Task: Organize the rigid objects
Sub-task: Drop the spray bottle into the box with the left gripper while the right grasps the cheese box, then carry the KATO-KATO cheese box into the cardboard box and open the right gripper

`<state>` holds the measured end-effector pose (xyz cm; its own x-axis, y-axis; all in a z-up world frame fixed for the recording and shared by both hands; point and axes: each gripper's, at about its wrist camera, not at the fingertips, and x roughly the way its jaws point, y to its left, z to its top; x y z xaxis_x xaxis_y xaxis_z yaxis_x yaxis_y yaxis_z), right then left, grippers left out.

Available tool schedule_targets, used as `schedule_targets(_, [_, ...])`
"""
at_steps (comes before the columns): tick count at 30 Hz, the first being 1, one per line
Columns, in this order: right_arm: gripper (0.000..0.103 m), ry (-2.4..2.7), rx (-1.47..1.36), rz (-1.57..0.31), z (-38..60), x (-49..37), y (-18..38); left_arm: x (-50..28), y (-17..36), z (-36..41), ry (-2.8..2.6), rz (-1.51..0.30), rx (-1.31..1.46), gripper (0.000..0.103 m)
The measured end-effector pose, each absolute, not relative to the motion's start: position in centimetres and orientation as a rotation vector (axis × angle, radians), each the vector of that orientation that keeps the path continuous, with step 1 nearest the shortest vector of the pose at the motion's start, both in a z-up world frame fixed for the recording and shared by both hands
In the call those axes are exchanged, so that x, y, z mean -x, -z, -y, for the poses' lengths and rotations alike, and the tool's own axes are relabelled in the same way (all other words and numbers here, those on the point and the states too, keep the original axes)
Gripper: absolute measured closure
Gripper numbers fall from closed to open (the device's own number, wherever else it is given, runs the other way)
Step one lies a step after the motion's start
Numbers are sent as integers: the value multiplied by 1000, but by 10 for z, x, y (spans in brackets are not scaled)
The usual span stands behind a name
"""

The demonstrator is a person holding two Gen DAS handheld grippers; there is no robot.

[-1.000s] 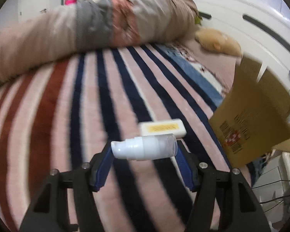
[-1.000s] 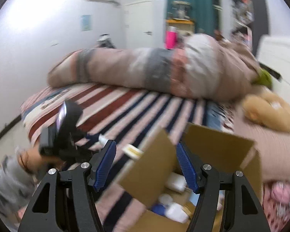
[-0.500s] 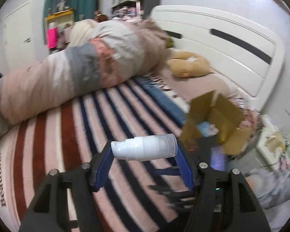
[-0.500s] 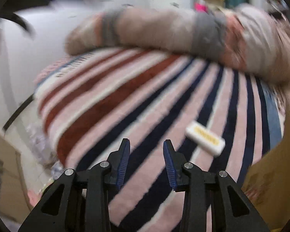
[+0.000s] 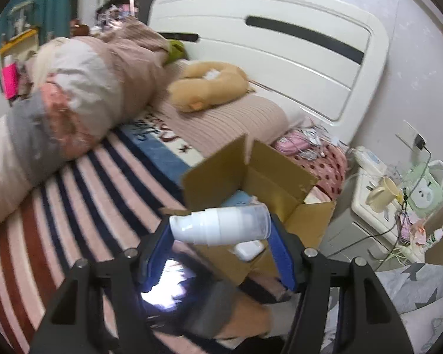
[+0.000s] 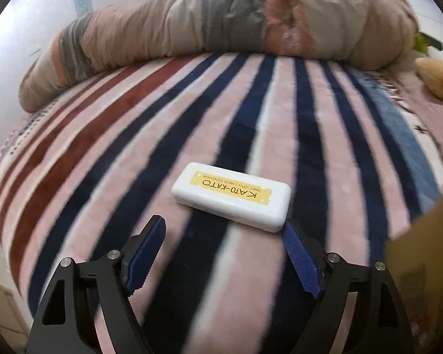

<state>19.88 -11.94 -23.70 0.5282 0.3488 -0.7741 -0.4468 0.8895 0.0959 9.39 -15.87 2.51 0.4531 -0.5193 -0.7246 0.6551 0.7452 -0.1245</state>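
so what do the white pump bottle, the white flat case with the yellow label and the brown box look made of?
White pump bottle: plastic, likely; opaque matte pump, translucent frosted cap. White flat case with the yellow label: hard plastic by its look, smooth semi-gloss, rounded moulded corners, printed yellow label. Brown open box: cardboard, matte, thin creased flaps.

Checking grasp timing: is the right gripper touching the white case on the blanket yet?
Cannot tell. In the right wrist view the right gripper is open just short of the white case; its right fingertip meets the case's corner in the image, no clear gap or contact.
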Motion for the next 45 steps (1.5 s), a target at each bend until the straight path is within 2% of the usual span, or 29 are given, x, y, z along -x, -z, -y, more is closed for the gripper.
schedule_targets(4, [23,-456,147,-905,100,-213,240,-104,-9,195,771,-874,-222,44])
schedule_targets(9, [17,-425,220,-904,85,-220,245,-117,23,231,801,-973,-281,44])
schedule_targets(11, [16,-427,259,-902,81,-222,248,-120,35,238,792,-1010,-308,35])
schedule_targets(12, [15,-432,274,-901,80,-222,249,-120,37,239,778,-1011,-315,24])
schedule_targets(16, [14,-438,260,-907,80,-225,250,-122,32,231,766,-990,-286,20])
schedule_targets(23, [11,-456,231,-914,81,-229,249,-116,9,184,716,-916,-191,20])
schedule_targets(26, [17,-460,224,-907,80,-231,249,-108,-2,148,657,-873,-141,18])
schedule_targets(28, [17,-474,202,-897,84,-230,247,-103,-5,127,616,-851,-126,10])
schedule_targets(33, [17,-570,182,-862,95,-208,232,-82,-9,56,491,-794,-29,10])
schedule_targets(39, [17,-730,236,-802,105,-143,192,-49,-1,-4,380,-756,6,10])
schedule_targets(45, [17,-889,245,-663,127,-75,115,-29,12,-29,331,-745,55,9])
